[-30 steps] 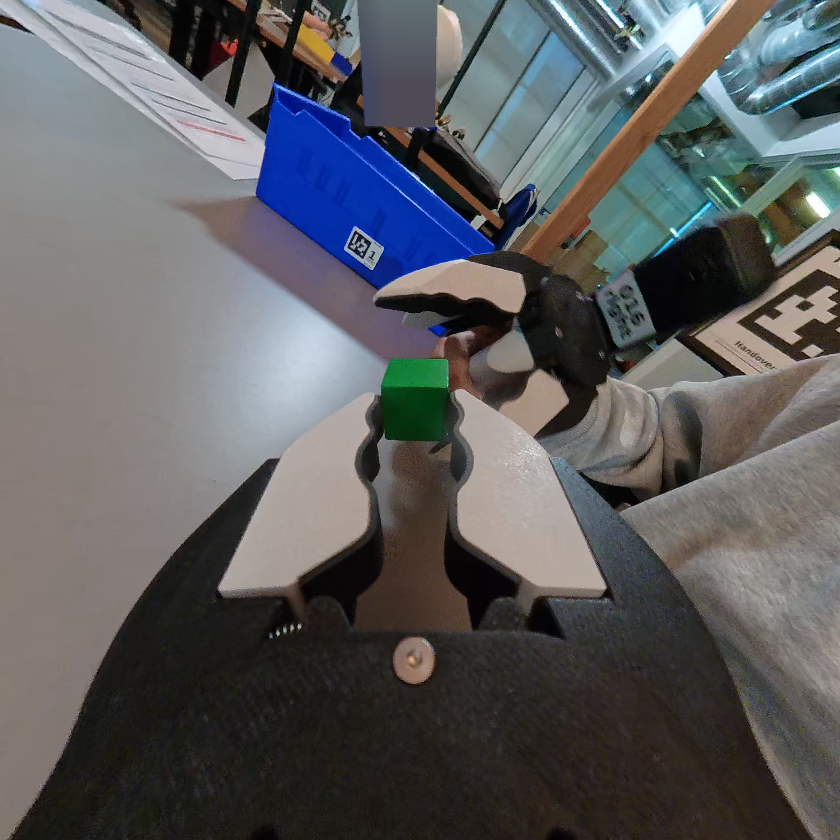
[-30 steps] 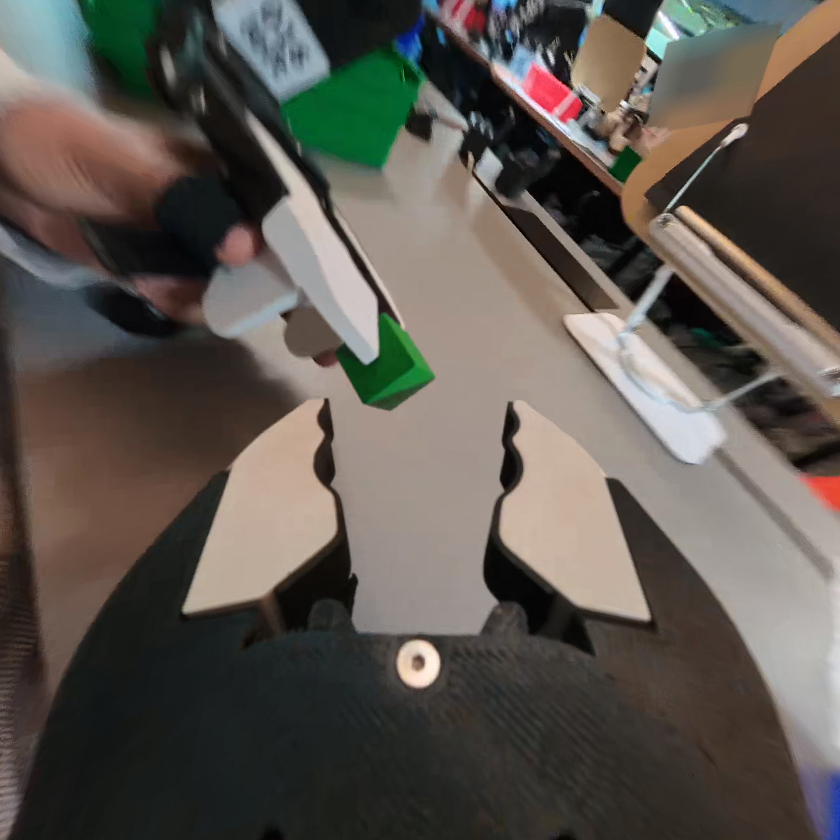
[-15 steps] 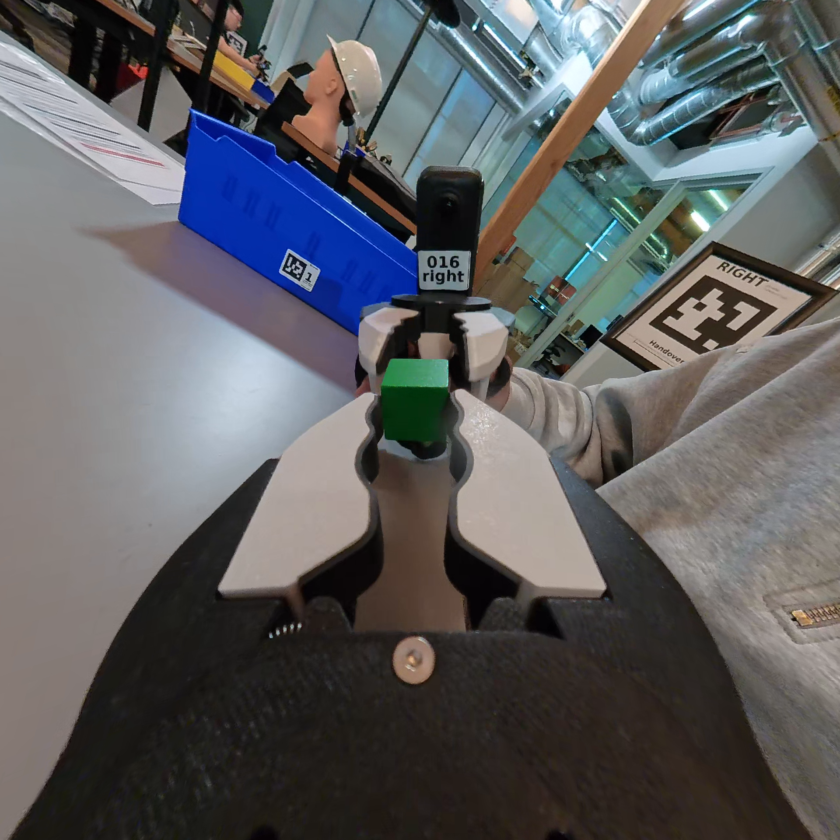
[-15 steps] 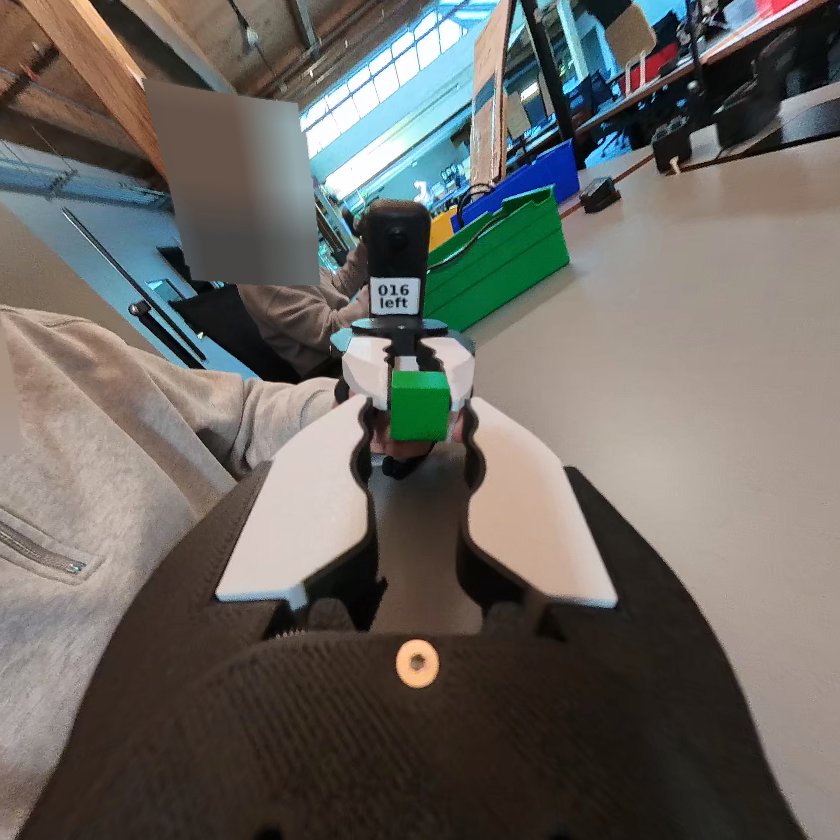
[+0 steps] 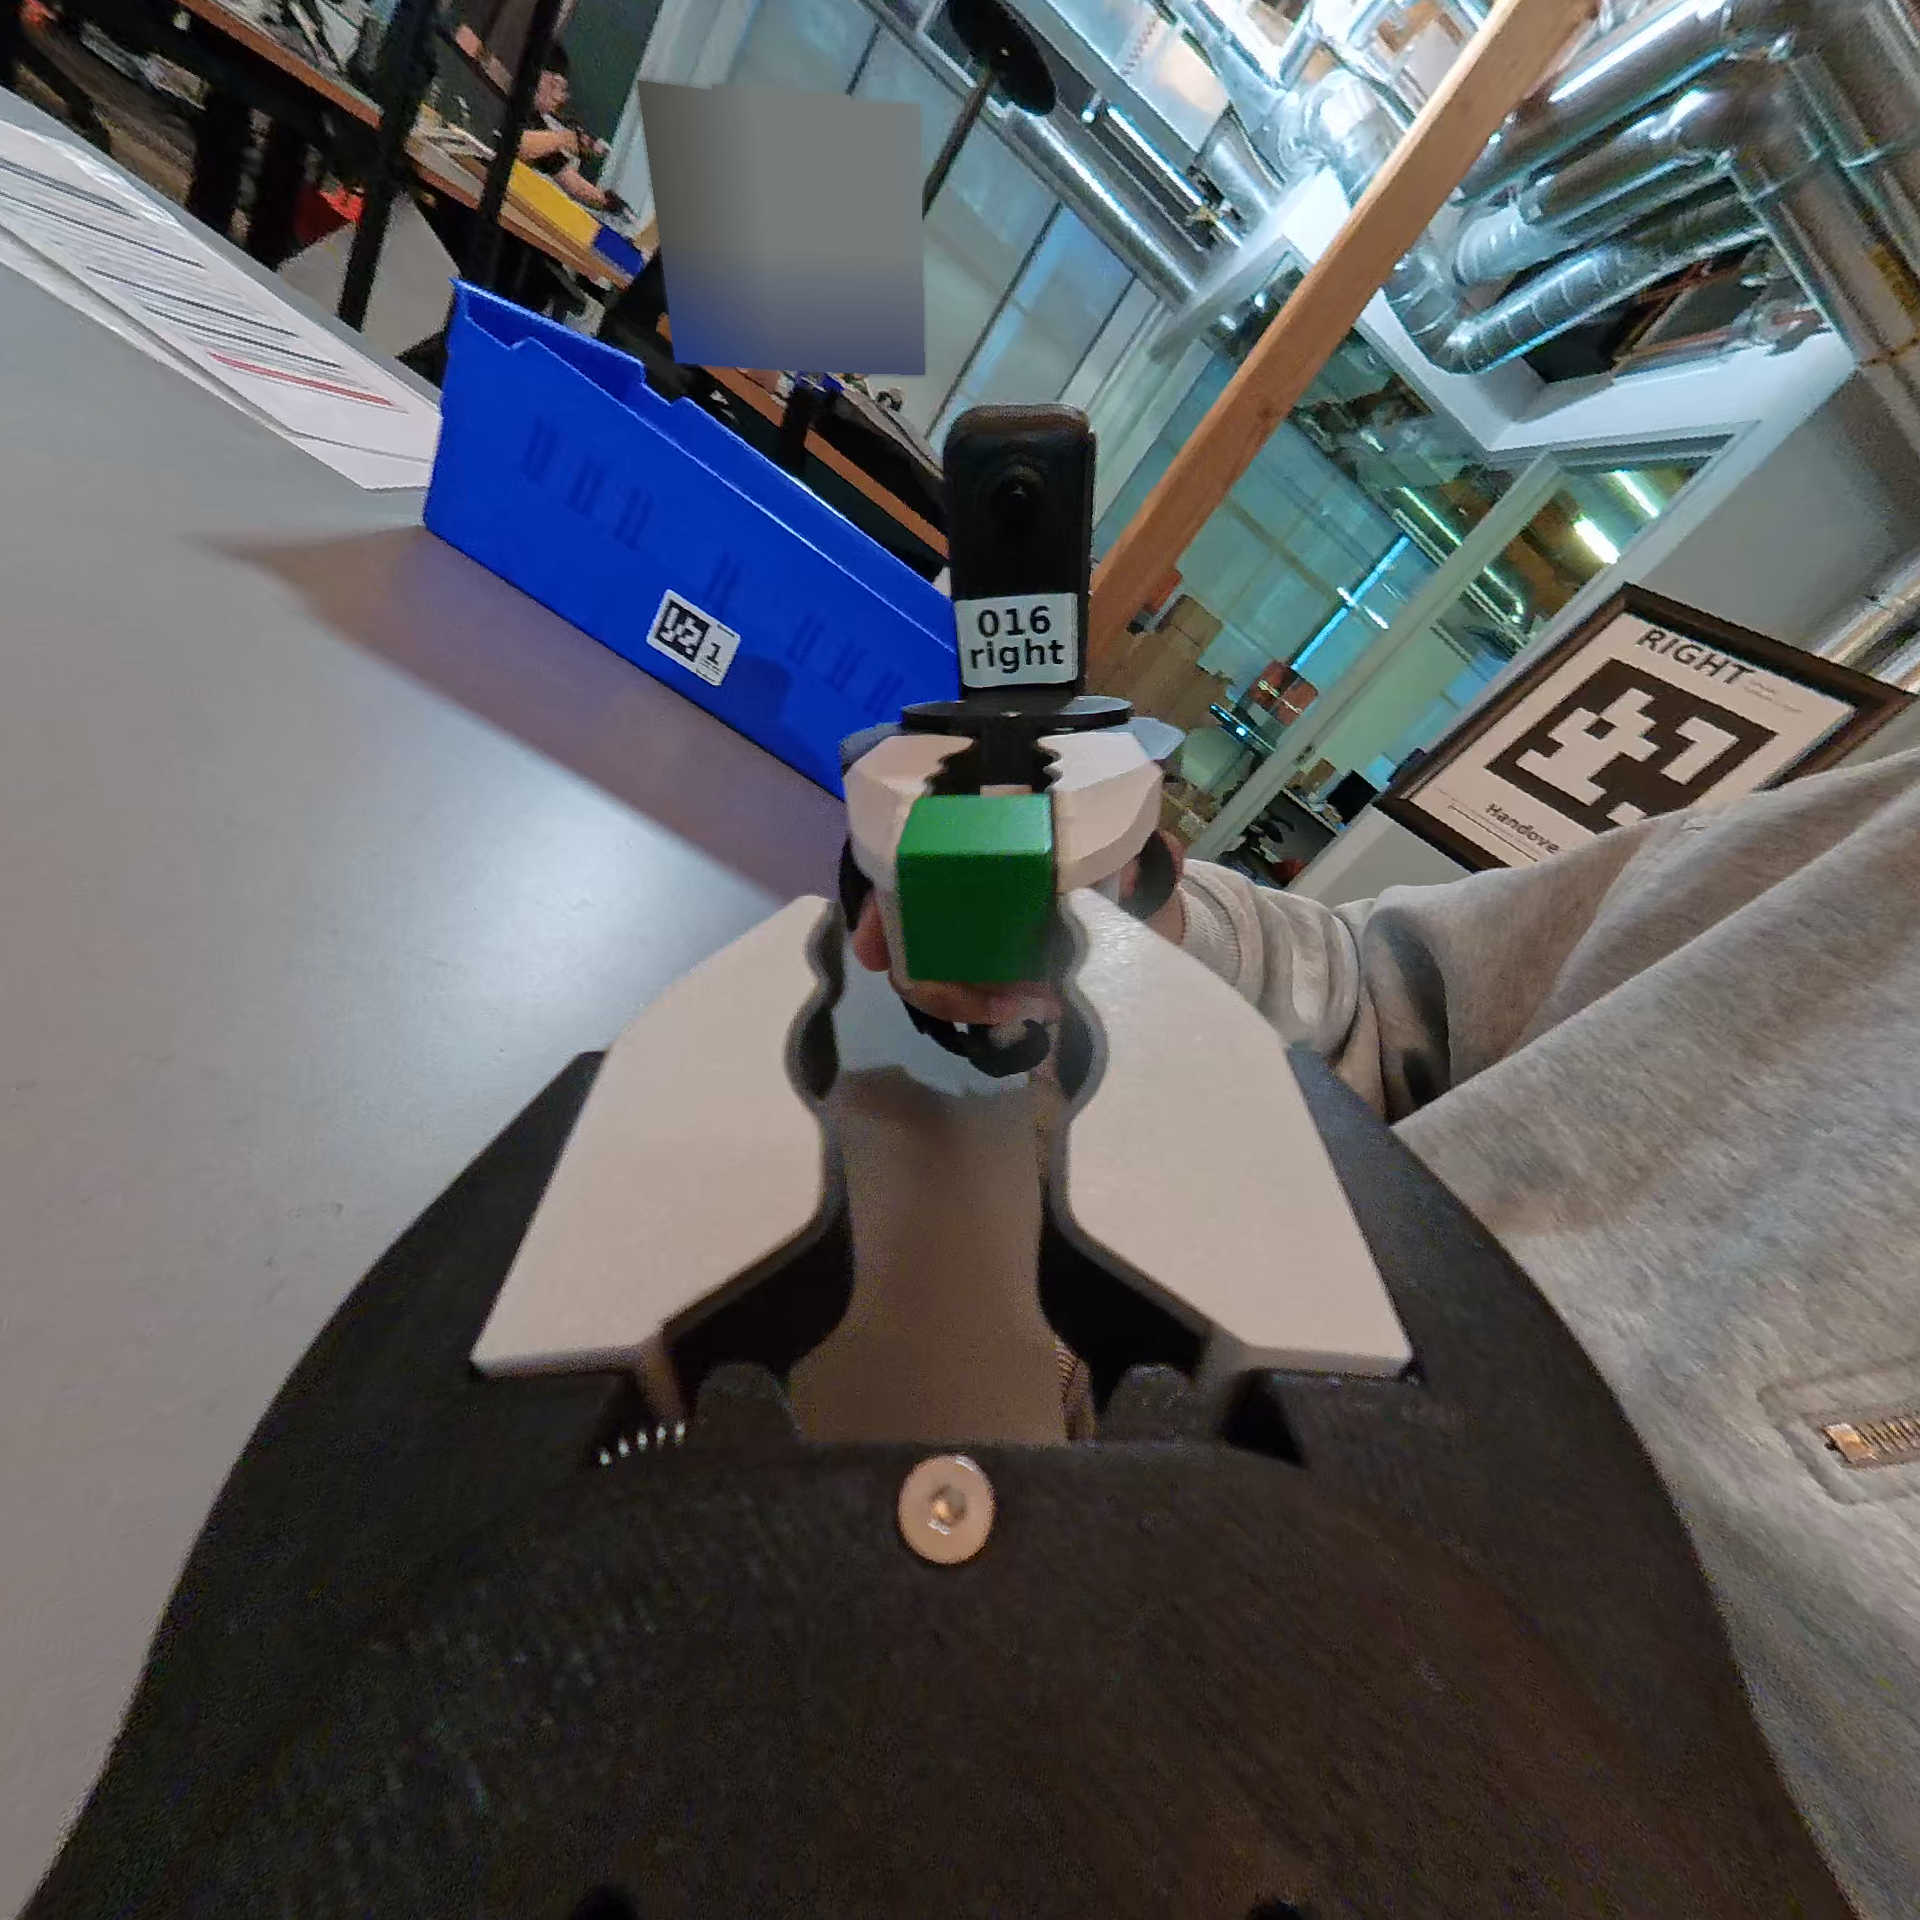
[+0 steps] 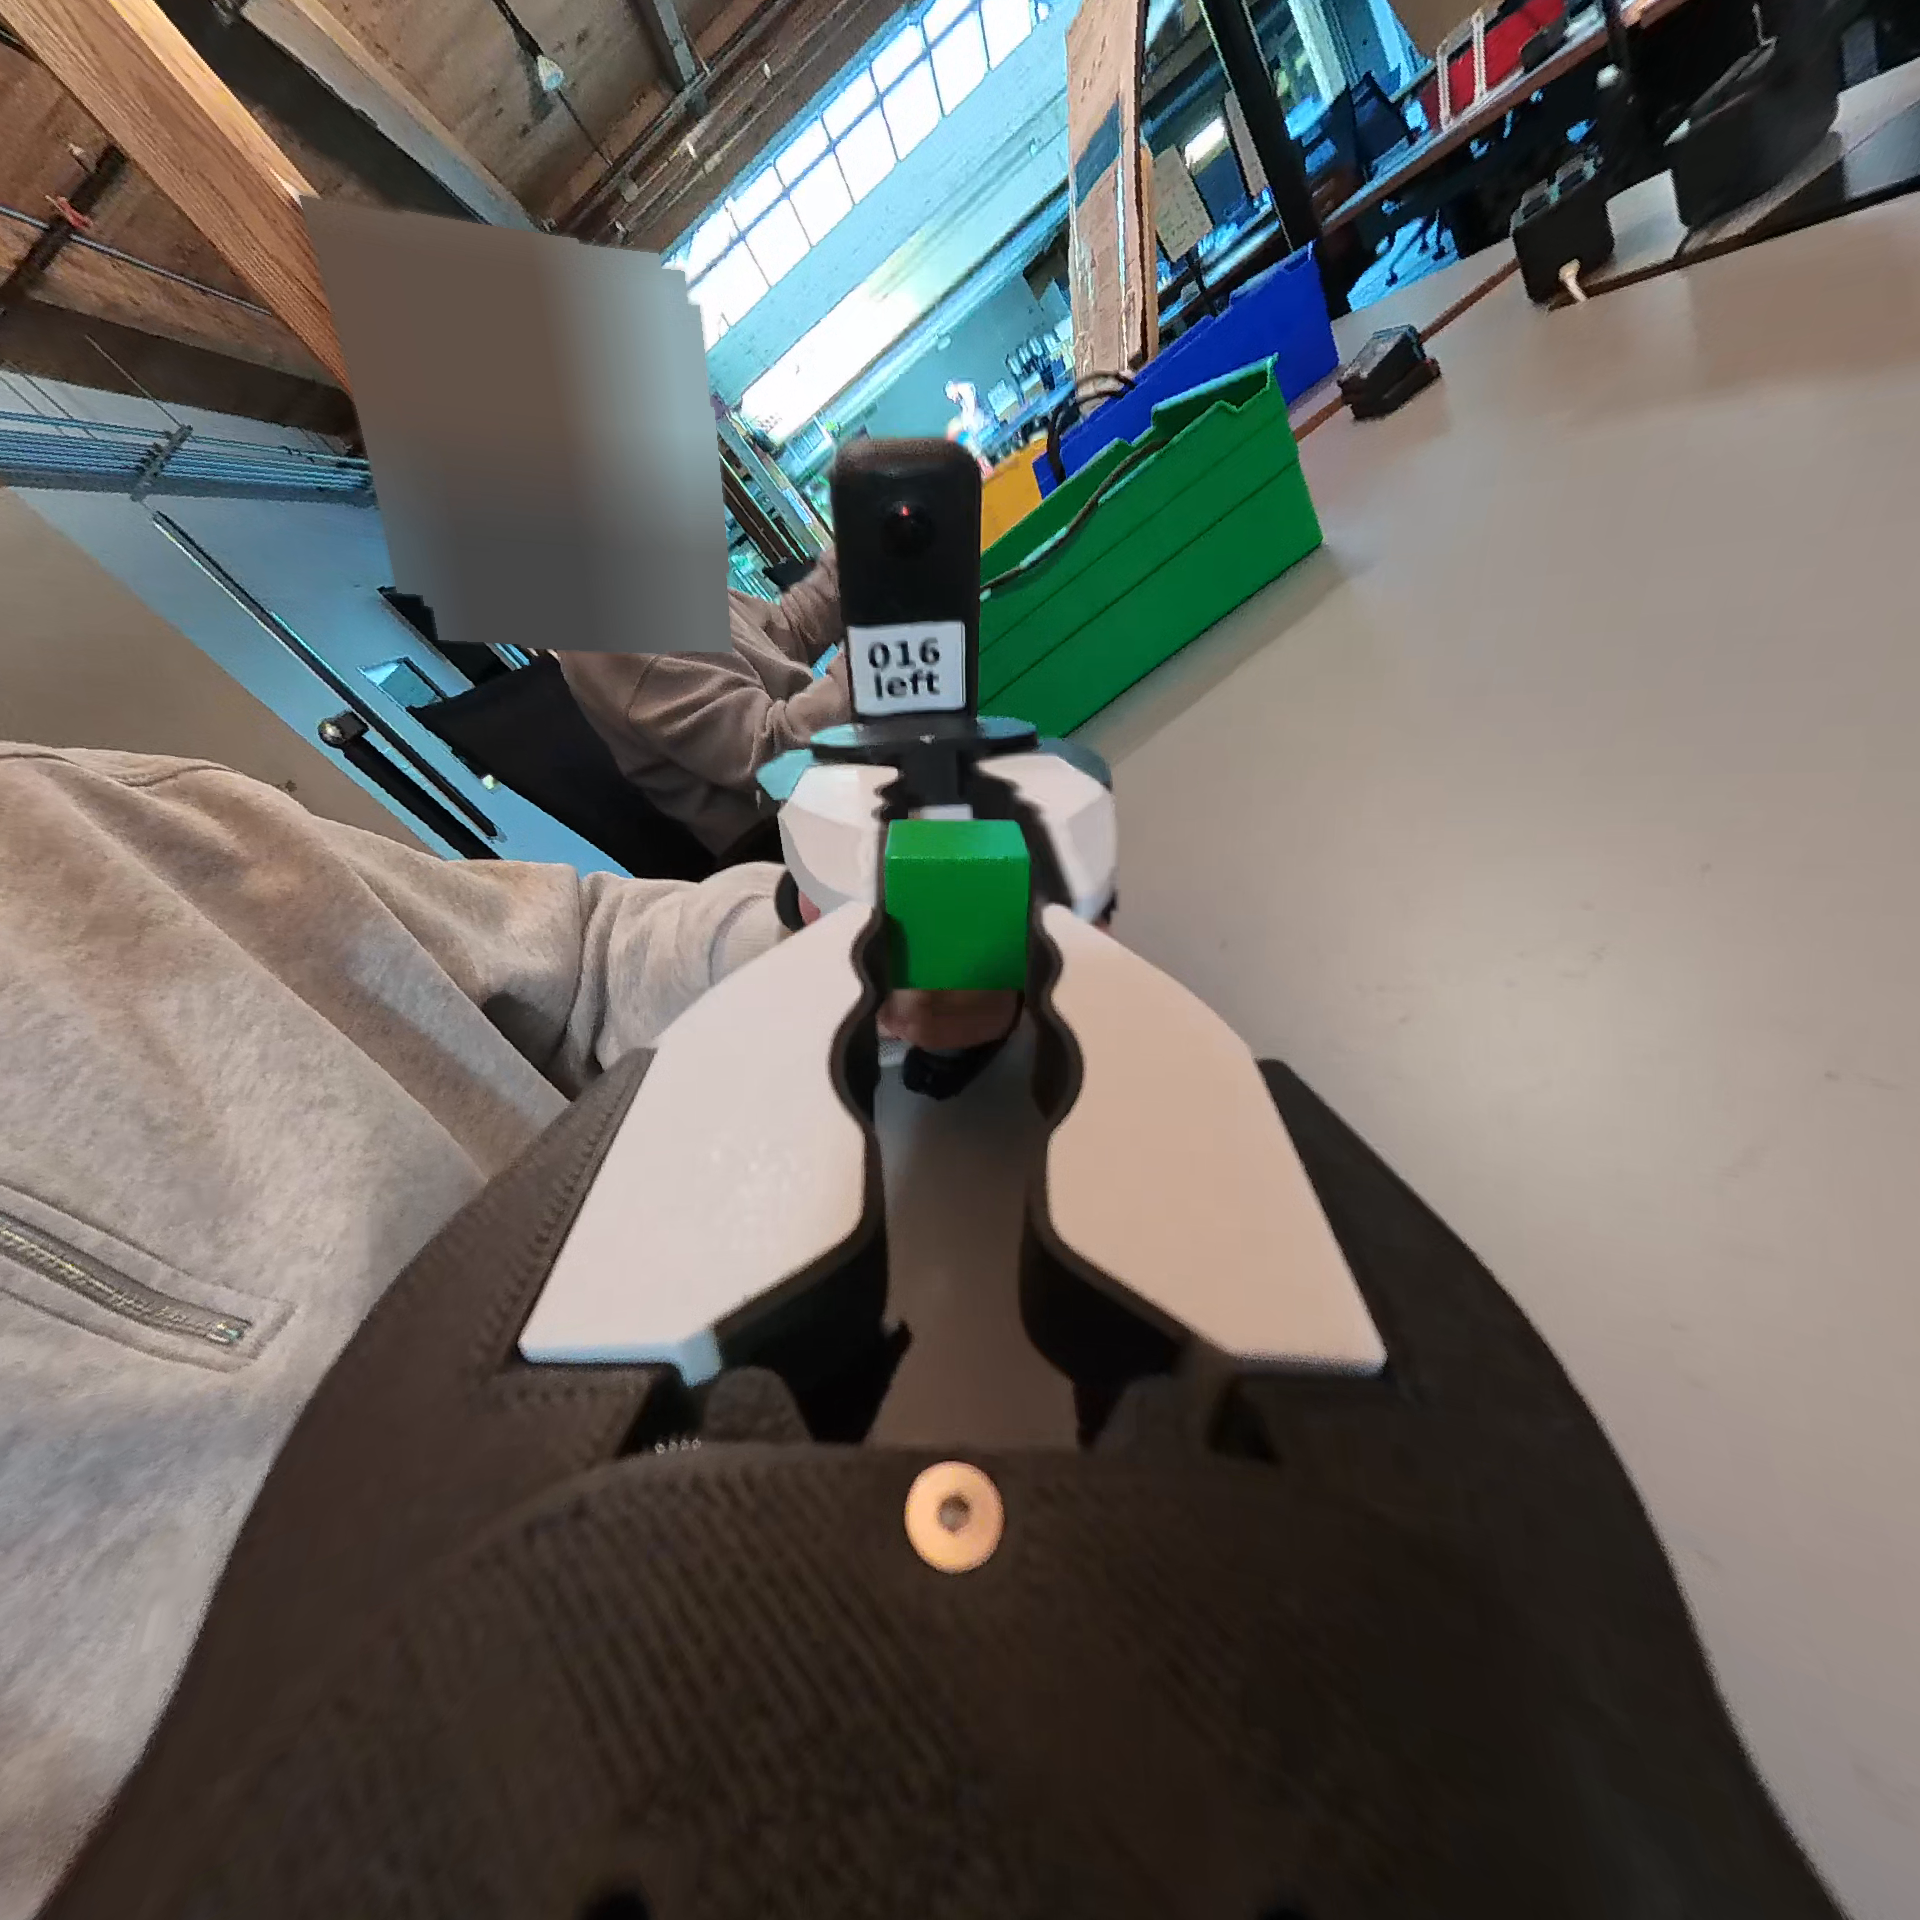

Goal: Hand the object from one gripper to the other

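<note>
A green cube (image 5: 971, 894) hangs in the air between my two grippers, which face each other tip to tip above the grey table (image 5: 260, 935). My right gripper (image 6: 956, 935) is shut on the cube (image 6: 956, 914), with both fingers pressed on its sides. It also shows in the left wrist view (image 5: 987, 831), behind the cube. My left gripper (image 5: 951, 935) is open. Its fingers stand a little wider than the cube, with a gap on the left side. It shows behind the cube in the right wrist view (image 6: 951, 821).
A blue bin (image 5: 623, 520) and paper sheets (image 5: 156, 270) lie on the table beyond the grippers. A framed marker sign (image 5: 1642, 738) stands at the right. A green bin (image 6: 1143, 561) and a small black box (image 6: 1387, 369) sit farther off. A grey sleeve (image 6: 260, 987) is close. The tips of both grippers are at nearly the same place.
The right gripper swung round to face the left one and shut on the cube. The left gripper's fingers have since spread apart and let go of it.
</note>
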A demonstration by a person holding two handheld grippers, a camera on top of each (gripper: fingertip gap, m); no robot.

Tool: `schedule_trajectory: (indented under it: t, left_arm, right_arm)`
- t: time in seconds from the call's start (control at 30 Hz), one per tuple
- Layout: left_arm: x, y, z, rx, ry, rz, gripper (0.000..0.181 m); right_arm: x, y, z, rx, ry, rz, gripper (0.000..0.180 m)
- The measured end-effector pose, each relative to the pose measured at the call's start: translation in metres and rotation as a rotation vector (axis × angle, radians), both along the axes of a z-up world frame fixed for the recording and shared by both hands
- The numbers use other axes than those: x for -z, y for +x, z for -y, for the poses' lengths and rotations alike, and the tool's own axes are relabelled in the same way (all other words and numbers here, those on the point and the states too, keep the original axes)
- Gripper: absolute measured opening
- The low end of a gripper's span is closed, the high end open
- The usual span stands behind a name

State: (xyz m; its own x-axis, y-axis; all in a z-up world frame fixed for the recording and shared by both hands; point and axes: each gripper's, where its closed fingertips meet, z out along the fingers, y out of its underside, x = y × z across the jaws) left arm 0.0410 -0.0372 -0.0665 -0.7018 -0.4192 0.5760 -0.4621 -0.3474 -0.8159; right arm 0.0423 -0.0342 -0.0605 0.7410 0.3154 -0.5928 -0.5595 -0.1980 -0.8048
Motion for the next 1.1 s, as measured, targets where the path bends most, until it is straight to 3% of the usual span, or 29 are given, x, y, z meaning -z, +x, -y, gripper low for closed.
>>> schedule_trajectory:
  t: [0.1,0.3,0.4,0.5,0.6,0.73,0.9,1.1]
  left_arm:
    - [-0.001,0.006,-0.007,-0.054,-0.024,-0.001,0.059]
    - [-0.002,0.011,-0.017,-0.087,-0.091,-0.033,0.061]
    - [0.000,0.010,-0.014,-0.070,-0.095,-0.044,0.058]
    - [0.002,0.008,-0.009,-0.045,-0.084,-0.044,0.055]
    - [0.003,0.007,-0.006,-0.037,-0.062,-0.037,0.054]
    - [0.007,0.008,-0.005,-0.034,-0.055,-0.046,0.052]
    - [0.009,0.009,-0.003,-0.030,-0.066,-0.061,0.050]
    - [0.011,0.007,0.004,-0.013,-0.039,-0.058,0.049]
  right_arm:
    - [-0.010,0.009,0.005,0.040,0.038,-0.008,0.026]
    - [-0.052,0.041,0.025,0.220,0.066,0.147,0.026]
    - [-0.094,0.079,0.060,0.354,0.108,0.175,0.026]
    - [-0.108,0.144,0.118,0.621,-0.004,0.358,0.026]
    - [-0.085,0.217,0.200,0.924,-0.293,0.562,0.026]
    - [-0.049,0.256,0.274,1.074,-0.477,0.489,0.026]
    - [-0.027,0.294,0.308,1.153,-0.597,0.462,0.026]
    - [0.008,0.337,0.311,1.150,-0.825,0.501,0.026]
